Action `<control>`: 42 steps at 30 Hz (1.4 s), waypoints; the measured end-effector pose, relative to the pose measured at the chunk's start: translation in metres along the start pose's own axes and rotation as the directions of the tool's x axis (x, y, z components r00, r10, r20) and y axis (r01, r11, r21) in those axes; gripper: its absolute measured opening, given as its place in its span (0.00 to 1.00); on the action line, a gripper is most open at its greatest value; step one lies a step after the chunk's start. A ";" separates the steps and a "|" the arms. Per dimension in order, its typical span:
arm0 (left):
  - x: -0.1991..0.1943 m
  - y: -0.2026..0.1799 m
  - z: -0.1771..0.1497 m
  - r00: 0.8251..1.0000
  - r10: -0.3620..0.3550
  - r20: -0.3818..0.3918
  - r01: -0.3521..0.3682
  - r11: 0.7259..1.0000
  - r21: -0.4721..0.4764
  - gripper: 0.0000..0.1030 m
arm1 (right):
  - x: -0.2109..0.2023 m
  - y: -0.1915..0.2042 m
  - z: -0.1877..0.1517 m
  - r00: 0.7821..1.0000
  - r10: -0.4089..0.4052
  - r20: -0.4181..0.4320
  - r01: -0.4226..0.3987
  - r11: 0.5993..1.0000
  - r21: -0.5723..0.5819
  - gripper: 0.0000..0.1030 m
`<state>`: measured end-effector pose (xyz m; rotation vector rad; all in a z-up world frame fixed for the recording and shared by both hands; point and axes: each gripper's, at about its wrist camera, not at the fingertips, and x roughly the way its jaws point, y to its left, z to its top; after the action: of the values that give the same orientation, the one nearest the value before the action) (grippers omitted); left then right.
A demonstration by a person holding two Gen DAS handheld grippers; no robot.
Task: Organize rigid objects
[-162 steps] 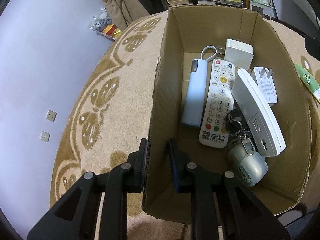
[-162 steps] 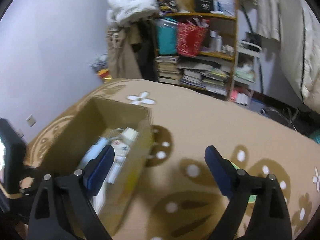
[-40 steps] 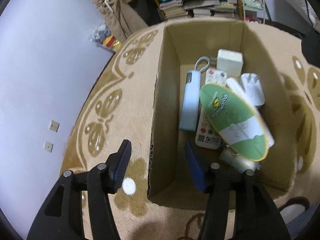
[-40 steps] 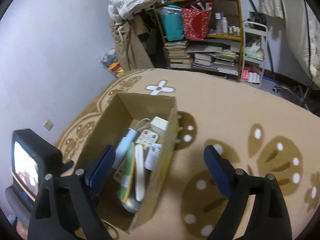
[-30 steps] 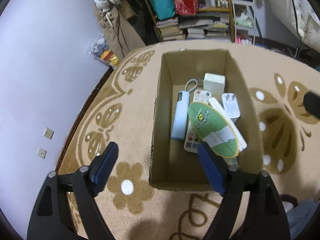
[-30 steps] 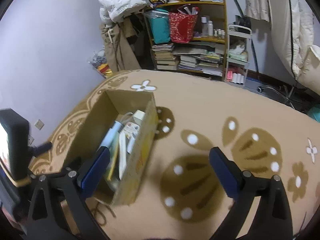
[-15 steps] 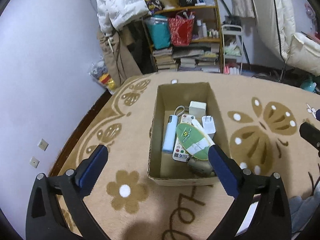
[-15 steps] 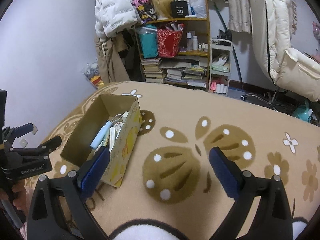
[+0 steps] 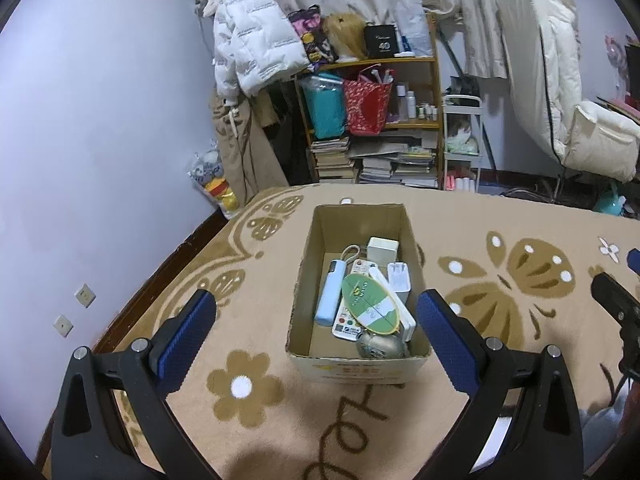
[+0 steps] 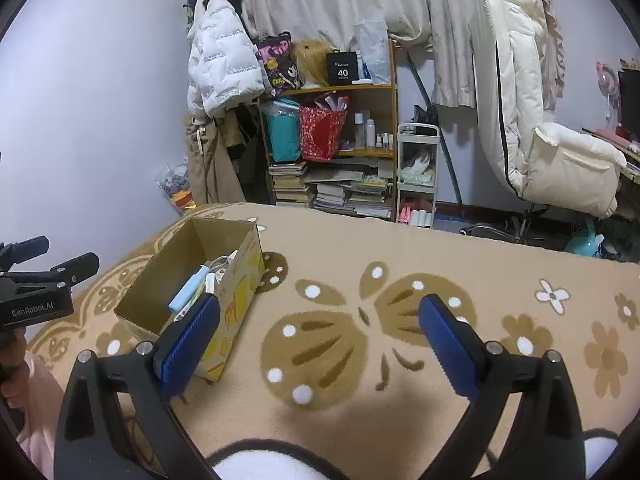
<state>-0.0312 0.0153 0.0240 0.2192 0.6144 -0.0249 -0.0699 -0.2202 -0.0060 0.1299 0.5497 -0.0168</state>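
Note:
An open cardboard box [image 9: 308, 256] [image 10: 160, 276] stands on the patterned beige carpet. Inside lie a pale blue power bank [image 9: 330, 298], a white remote [image 9: 347, 326], a white charger block [image 9: 383, 247], a white plug adapter [image 9: 399, 278], a silver round object [image 9: 380, 346] and, on top, a green and white oval [image 9: 369, 305]. My left gripper [image 9: 316, 326] hangs open above and in front of the box, holding nothing. My right gripper [image 10: 320, 330] is open and empty over the carpet to the right of the box.
A wooden shelf [image 9: 372, 120] with books, bags and bottles stands at the far wall beside hanging coats [image 9: 248, 44]. A cream chair [image 10: 556, 152] is at the right. A person's hand [image 10: 12, 372] holds the left gripper at the left edge.
Both grippers have pulled back and risen away from the box, so it looks smaller. The left gripper let go of the box wall and opened wide. A green oval now lies in the box.

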 end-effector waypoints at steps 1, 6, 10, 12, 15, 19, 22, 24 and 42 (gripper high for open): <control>-0.002 -0.004 -0.002 1.000 0.007 0.005 -0.007 1.000 0.025 0.97 | 0.000 -0.001 0.000 1.000 0.005 -0.004 -0.005 1.000 0.009 1.00; -0.006 -0.008 -0.006 1.000 -0.014 0.017 0.013 0.998 0.065 0.97 | -0.002 -0.006 -0.003 1.000 0.009 -0.007 -0.009 0.999 0.042 1.00; -0.005 -0.009 -0.007 1.000 -0.013 0.003 0.013 0.998 0.064 0.97 | -0.004 -0.008 -0.004 1.000 0.009 -0.001 -0.009 0.999 0.044 1.00; -0.005 -0.010 -0.008 1.000 -0.009 0.000 0.008 0.998 0.064 0.97 | -0.004 -0.009 -0.004 1.000 0.007 -0.004 -0.007 0.999 0.045 1.00; -0.004 -0.010 -0.009 1.000 -0.013 -0.004 0.014 0.998 0.060 0.97 | -0.003 -0.010 -0.005 1.000 0.008 -0.013 -0.008 0.999 0.051 1.00; -0.001 -0.009 -0.010 1.000 -0.014 -0.014 0.014 0.999 0.050 0.97 | -0.003 -0.009 -0.006 1.000 0.005 -0.021 -0.004 0.999 0.049 1.00; 0.001 -0.007 -0.010 0.999 -0.025 -0.021 0.025 0.999 0.040 0.98 | -0.001 -0.008 -0.007 1.000 0.005 -0.030 -0.004 0.999 0.044 1.00; 0.002 -0.007 -0.010 0.999 -0.028 -0.024 0.029 0.999 0.039 0.98 | 0.002 -0.006 -0.007 0.999 0.004 -0.035 -0.003 0.999 0.040 1.00; 0.001 -0.007 -0.010 0.999 -0.032 -0.020 0.033 0.998 0.047 0.99 | 0.005 -0.005 -0.007 0.999 0.018 -0.036 -0.016 0.999 0.041 1.00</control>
<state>-0.0366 0.0105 0.0136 0.2551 0.6366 -0.0692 -0.0692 -0.2241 -0.0151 0.1749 0.5849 -0.0091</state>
